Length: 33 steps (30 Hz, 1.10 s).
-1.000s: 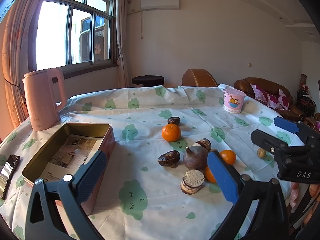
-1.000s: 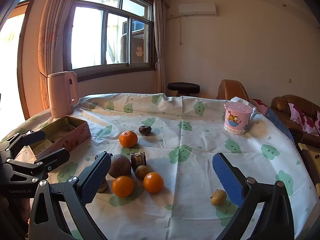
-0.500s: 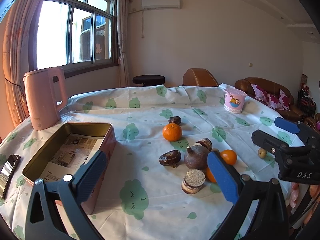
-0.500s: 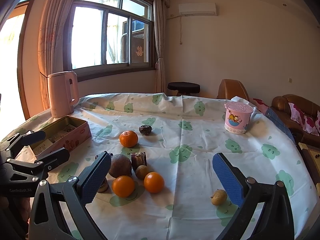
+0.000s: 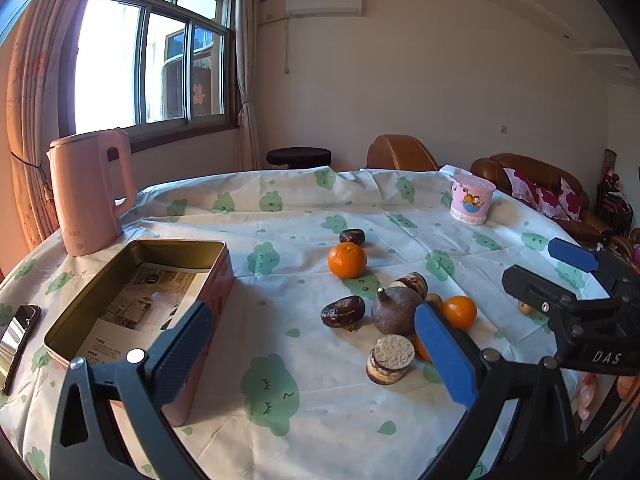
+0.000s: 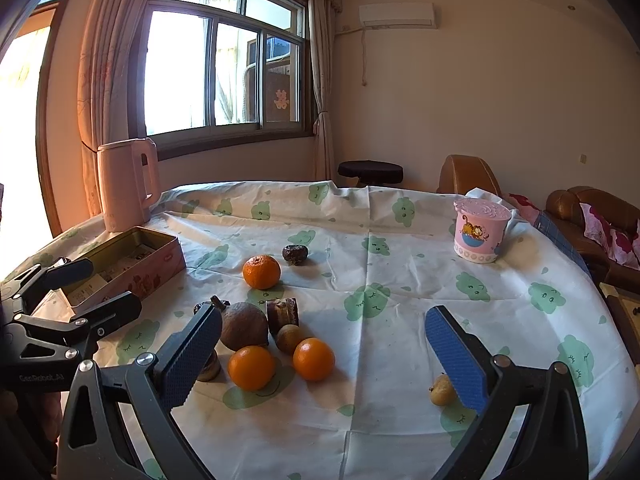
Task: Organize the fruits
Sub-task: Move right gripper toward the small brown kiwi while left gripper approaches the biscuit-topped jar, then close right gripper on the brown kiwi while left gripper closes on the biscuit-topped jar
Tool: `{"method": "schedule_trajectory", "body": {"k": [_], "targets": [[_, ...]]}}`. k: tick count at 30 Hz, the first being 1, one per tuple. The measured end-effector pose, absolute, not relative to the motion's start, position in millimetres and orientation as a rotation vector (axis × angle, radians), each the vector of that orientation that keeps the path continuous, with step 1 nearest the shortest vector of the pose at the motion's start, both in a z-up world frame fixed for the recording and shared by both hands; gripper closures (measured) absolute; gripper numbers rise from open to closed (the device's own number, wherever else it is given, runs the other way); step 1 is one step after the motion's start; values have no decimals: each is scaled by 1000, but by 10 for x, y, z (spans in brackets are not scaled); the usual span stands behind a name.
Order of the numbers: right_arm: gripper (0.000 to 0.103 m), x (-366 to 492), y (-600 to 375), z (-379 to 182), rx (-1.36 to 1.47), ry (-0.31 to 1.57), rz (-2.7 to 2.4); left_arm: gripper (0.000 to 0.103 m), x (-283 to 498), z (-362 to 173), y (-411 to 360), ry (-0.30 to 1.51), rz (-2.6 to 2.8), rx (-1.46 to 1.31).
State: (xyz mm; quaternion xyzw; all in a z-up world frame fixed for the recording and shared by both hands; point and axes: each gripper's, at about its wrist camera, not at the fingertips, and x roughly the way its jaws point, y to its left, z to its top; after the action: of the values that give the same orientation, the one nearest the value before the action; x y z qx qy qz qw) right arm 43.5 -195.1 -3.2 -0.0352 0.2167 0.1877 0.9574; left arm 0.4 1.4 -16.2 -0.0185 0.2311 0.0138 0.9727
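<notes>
Three oranges lie on the tablecloth: one farther back (image 6: 261,271), two nearer (image 6: 251,367) (image 6: 313,359). Between them sit a round brown fruit (image 6: 244,325), a small brown fruit (image 6: 289,337), dark dried pieces (image 6: 295,253) (image 5: 343,311) and a cut cylinder piece (image 5: 390,359). A small yellowish fruit (image 6: 441,389) lies apart on the right. An open gold tin (image 5: 136,296) stands at left. My left gripper (image 5: 316,356) is open and empty above the table's near side. My right gripper (image 6: 324,354) is open and empty above the near oranges.
A pink kettle (image 5: 90,190) stands behind the tin. A pink cartoon cup (image 6: 480,236) stands at the far right. A phone (image 5: 18,332) lies at the table's left edge. A sofa (image 5: 532,188) and stool (image 5: 298,157) lie beyond the table.
</notes>
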Motion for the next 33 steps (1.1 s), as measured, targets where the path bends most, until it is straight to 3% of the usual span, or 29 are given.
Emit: {"method": "schedule_trajectory", "body": {"k": [33], "targets": [[1, 482, -2213, -215, -83, 468, 331, 0, 64, -315, -99, 518, 18, -32]]}}
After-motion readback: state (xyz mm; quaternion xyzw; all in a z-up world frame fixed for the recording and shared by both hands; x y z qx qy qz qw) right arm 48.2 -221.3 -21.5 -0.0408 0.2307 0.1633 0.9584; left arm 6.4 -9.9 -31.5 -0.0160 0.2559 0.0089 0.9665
